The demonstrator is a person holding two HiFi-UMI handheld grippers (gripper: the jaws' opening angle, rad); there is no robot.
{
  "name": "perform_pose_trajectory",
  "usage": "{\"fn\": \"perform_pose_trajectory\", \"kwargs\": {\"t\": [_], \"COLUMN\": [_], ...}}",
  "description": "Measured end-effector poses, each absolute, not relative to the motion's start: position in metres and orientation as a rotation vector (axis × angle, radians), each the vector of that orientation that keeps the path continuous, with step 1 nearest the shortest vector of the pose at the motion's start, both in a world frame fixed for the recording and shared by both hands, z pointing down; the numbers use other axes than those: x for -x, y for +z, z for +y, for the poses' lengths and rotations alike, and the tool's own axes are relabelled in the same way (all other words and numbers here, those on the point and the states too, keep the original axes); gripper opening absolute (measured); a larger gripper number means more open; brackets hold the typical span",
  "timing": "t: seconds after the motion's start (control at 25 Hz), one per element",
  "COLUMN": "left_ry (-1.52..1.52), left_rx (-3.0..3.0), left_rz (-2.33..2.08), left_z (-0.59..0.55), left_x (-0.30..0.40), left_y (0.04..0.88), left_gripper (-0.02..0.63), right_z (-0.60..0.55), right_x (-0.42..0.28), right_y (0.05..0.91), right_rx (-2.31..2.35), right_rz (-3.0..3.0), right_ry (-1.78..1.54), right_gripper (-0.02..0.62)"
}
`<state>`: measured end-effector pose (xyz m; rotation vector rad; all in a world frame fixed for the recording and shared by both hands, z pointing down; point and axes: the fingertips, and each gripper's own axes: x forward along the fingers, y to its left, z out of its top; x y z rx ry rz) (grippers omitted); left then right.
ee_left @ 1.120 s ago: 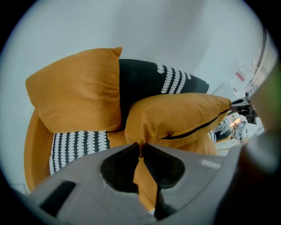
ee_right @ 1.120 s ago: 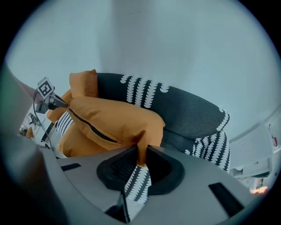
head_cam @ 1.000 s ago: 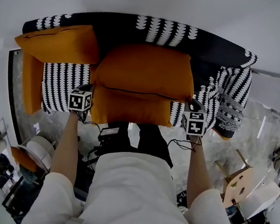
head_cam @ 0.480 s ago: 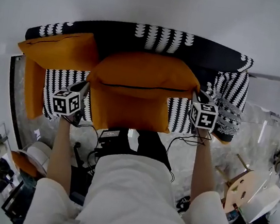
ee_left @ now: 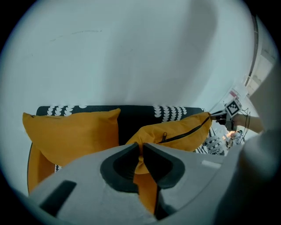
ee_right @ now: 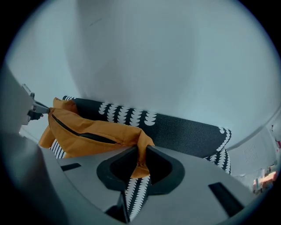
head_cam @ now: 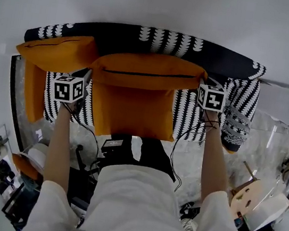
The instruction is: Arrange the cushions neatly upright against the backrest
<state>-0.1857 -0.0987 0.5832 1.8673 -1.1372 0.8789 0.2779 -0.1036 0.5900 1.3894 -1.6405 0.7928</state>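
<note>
Your left hand-held gripper (ee_left: 141, 153) pinches cushion (head_cam: 135, 103) at left corner, right hand-held gripper (ee_right: 141, 157) at right corner. Cushion hangs before sofa (head_cam: 226, 57) backrest.

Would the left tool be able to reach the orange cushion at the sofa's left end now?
Probably not yet: the left tool is shut on the middle cushion, though the left cushion sits close, unobstructed.

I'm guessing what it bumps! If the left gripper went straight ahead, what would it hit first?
The left gripper is shut on the middle orange cushion's corner, so that travels along. Past it, the sofa backrest probably comes first, though depth is unclear.
</note>
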Motion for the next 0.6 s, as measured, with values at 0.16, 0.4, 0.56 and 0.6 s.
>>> {"fn": "perform_pose_trajectory", "kwargs": {"t": [0.16,0.4,0.56,0.6], "left_ry": [0.965,0.965,0.972,0.984], "left_rx": [-1.832,-1.836,-1.87,-1.877], "left_rz": [-1.148,-1.246,-1.304,-1.312], "left_z": [-0.126,-0.174,-0.203,-0.207], "left_x": [0.187,0.18,0.174,0.171], "left_y": [0.611,0.631,0.639,0.641], "left_gripper": [0.041,0.046,0.046,0.046], "right_z": [-0.122,-0.156,-0.18,-0.183], "right_x": [-0.276,-0.281,-0.282,-0.28], "right_y": [0.61,0.625,0.629,0.631], "right_rx": [-1.393,-1.479,-1.525,-1.526], "right_rz": [-1.606,-1.596,-1.607,-1.61], "right_ry": [0.825,0.821,0.805,0.796], "right_gripper": [0.061,0.067,0.066,0.066]}}
